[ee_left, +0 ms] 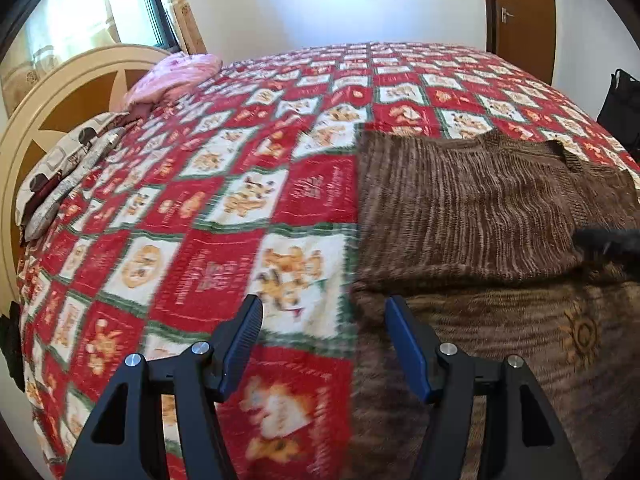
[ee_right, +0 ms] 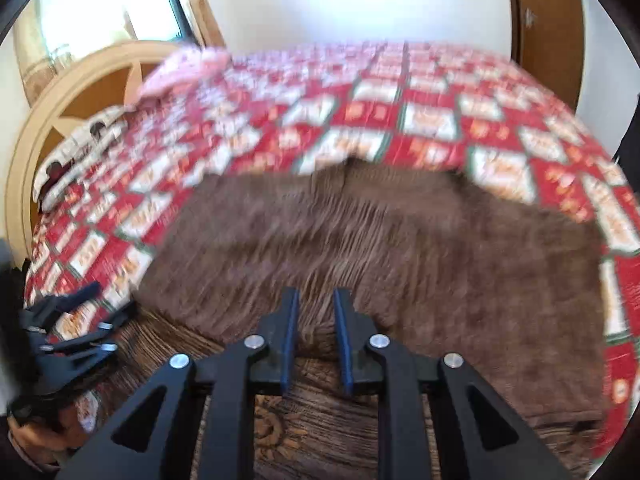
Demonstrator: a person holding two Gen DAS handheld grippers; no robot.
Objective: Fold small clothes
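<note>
Nearest to me, my left gripper stands with its jaws spread wide and nothing between them, hovering over the line where the brown knit garment meets the red patchwork bedspread. My right gripper has its jaws apart by a narrower gap; they hang over the near fold of the garment, and I see no cloth between the pads, though the blur makes this less than certain.

The garment lies on the bed, its upper part already laid over a lower layer that carries an orange sun-like motif.

Risks, as I judge them. The knit looks loose and stretchy, so a pinch taken from here could catch one layer only and drag the fold out of line. With the left gripper sitting half over the bedspread, a descent may seize the bedspread along with the garment's edge. Both views are smeared by motion, so any closing now would be poorly aimed.

Differences between views. The left wrist view shows the garment's far corner and ribbed band, and a dark blurred shape at its right edge, which I cannot identify. The right wrist view alone shows the left gripper from outside, at lower left, and the garment's full spread. Farther off, both show pillows, a pink bundle, headboard and window.
</note>
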